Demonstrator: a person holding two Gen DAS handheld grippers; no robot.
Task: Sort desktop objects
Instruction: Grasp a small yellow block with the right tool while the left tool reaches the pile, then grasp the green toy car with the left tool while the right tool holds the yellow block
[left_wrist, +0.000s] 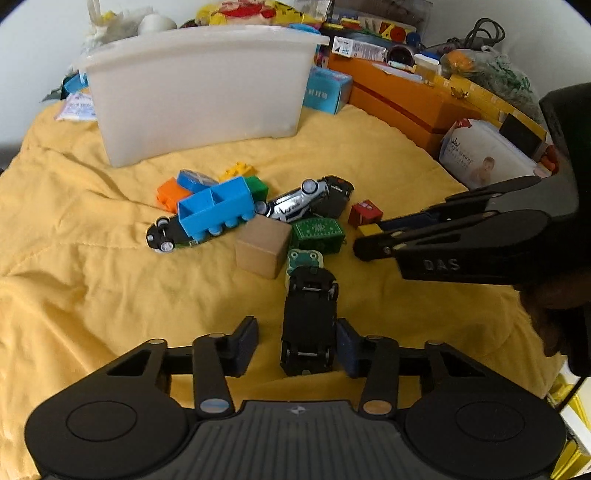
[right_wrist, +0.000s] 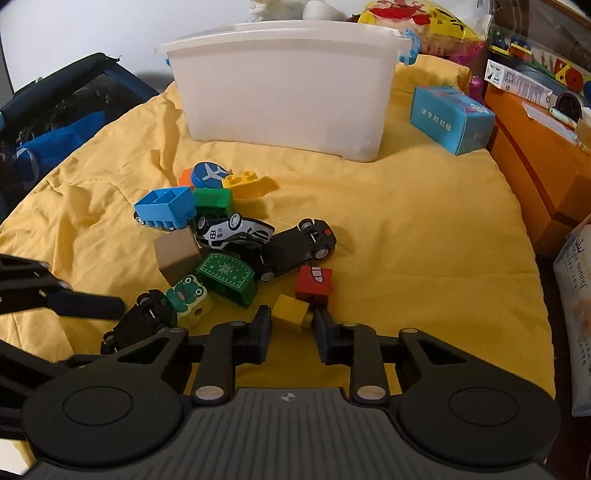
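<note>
A pile of toys lies on the yellow blanket (left_wrist: 92, 258) in front of a white plastic bin (left_wrist: 199, 92), also in the right wrist view (right_wrist: 288, 92). My left gripper (left_wrist: 297, 343) is open; an upturned black toy car (left_wrist: 309, 321) lies between its fingers, against the right one. My right gripper (right_wrist: 291, 325) is open around a yellow block (right_wrist: 290, 314), with a red block (right_wrist: 314, 282) just beyond. It also shows in the left wrist view (left_wrist: 365, 243). A blue truck bed (left_wrist: 216, 208), a tan cube (left_wrist: 263, 245), a green brick (left_wrist: 318, 234), a frog brick (left_wrist: 304, 258) and a white car (left_wrist: 295, 201) lie in the pile.
An orange box (left_wrist: 402, 103) and a blue carton (right_wrist: 450, 118) stand at the right, with cluttered toys behind. A baby-wipes pack (left_wrist: 484, 155) lies at the right edge. A dark blue bag (right_wrist: 55, 122) sits off the blanket's left side.
</note>
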